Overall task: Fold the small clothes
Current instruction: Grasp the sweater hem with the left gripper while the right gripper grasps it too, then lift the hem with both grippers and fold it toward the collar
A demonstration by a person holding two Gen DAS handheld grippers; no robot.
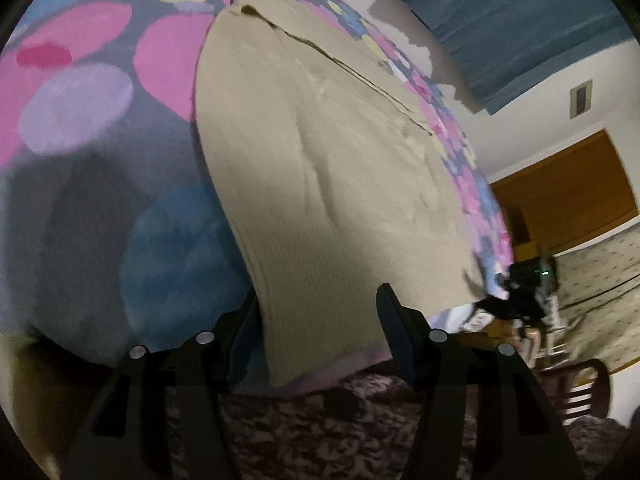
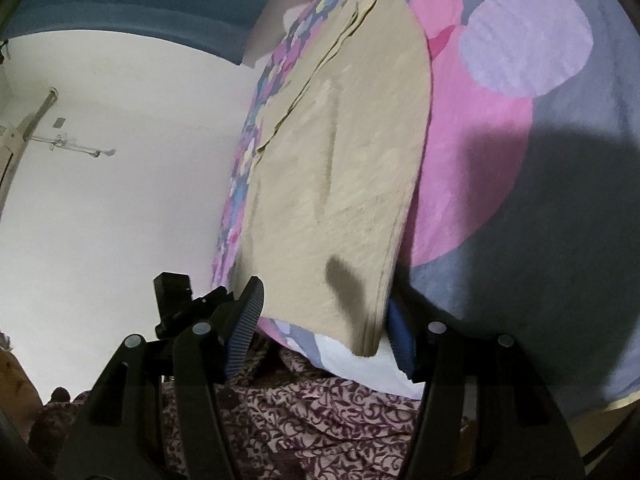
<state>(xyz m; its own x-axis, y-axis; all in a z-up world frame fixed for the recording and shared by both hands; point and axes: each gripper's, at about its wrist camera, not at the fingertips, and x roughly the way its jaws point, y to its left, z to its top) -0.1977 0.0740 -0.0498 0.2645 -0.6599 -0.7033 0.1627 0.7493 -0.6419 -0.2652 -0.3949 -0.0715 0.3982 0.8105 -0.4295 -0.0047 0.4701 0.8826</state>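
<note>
While the beige knitted garment (image 1: 320, 168) lies flat on the spotted quilt (image 1: 80, 92), left gripper (image 1: 318, 312) and right gripper (image 2: 324, 312) straddle its six-o'clock hem, jaws half-open, gripping nothing.

No legible text, label, brand, number or sign was found in either wrist view. The beige garment (image 1: 320, 184) carried no readable tag or print. The dotted blanket (image 1: 80, 92) under it bore only coloured blobs, no lettering. At about 3 o'clock in the left wrist view a small plate on the wall (image 1: 581, 98) was too blurred to read, and at 4 o'clock a green light (image 1: 545, 273) showed on a dark device, with no characters.
</note>
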